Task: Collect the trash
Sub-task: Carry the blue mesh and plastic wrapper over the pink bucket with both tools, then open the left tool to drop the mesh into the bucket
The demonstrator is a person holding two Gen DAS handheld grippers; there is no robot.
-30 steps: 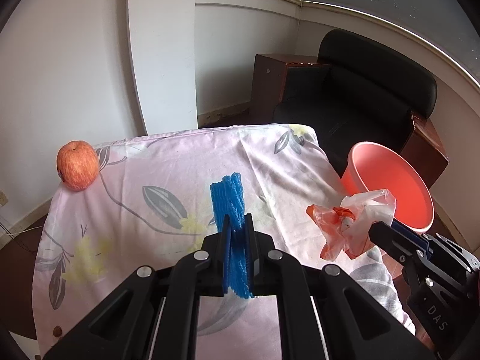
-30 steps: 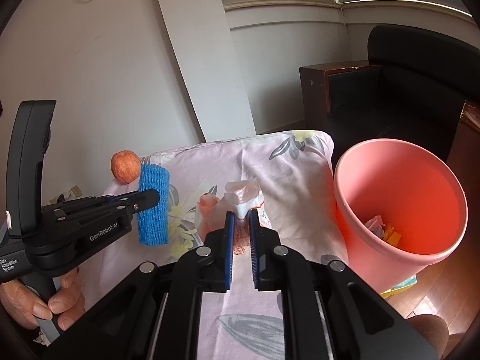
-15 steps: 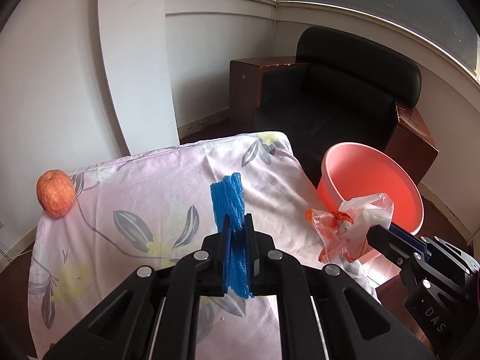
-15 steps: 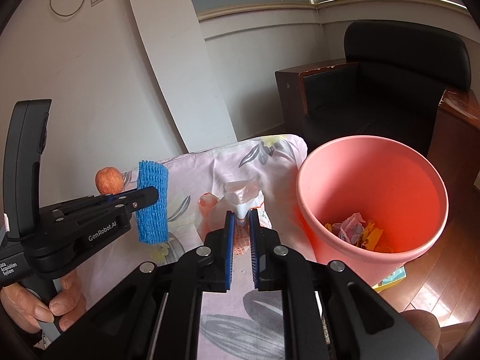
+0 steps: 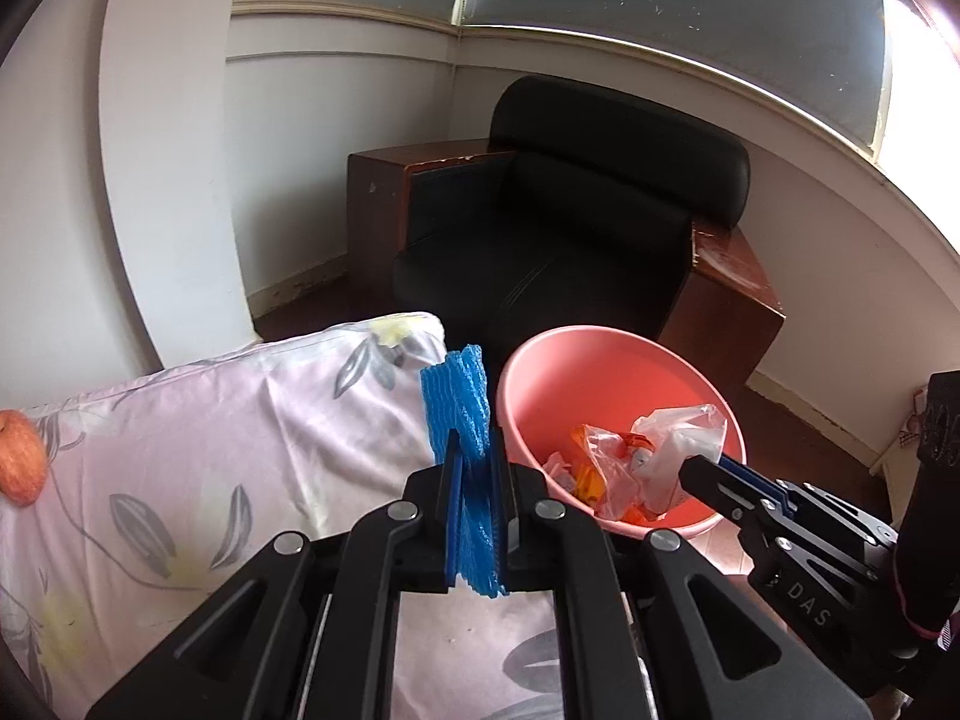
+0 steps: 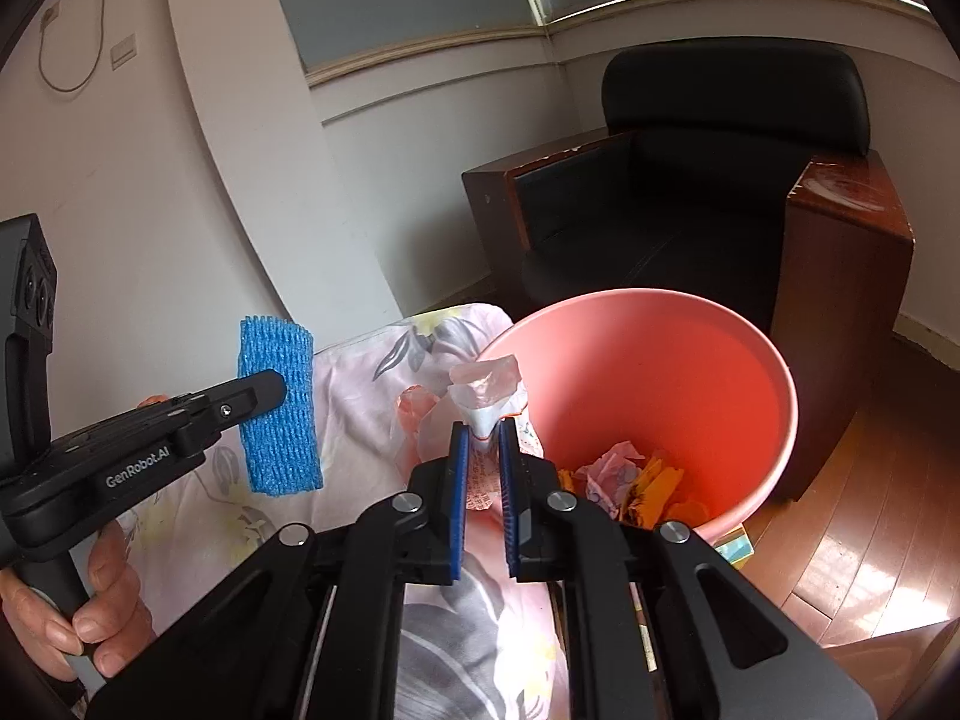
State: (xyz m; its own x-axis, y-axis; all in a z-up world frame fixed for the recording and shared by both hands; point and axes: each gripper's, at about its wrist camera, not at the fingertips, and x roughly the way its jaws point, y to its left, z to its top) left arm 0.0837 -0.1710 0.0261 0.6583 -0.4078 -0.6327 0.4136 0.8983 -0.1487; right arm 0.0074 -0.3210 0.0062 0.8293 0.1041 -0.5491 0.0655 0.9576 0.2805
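My left gripper (image 5: 474,450) is shut on a blue foam fruit net (image 5: 459,402), held upright above the table's right edge; the net also shows in the right wrist view (image 6: 279,408). My right gripper (image 6: 480,438) is shut on a crumpled clear and orange plastic bag (image 6: 480,390), held at the near rim of the pink trash bucket (image 6: 720,360). In the left wrist view the bag (image 5: 654,456) hangs over the mouth of the bucket (image 5: 576,360). Crumpled paper scraps (image 6: 630,474) lie in the bucket.
The table (image 5: 210,420) has a pink floral cloth. A red apple (image 5: 21,456) sits at its far left. A black armchair (image 5: 570,228) with wooden sides stands behind the bucket. Wooden floor (image 6: 870,510) lies to the right.
Both grippers have moved right toward the bucket with their loads. The bag now hangs over the bucket's mouth, and the foam net is at the table's right edge.
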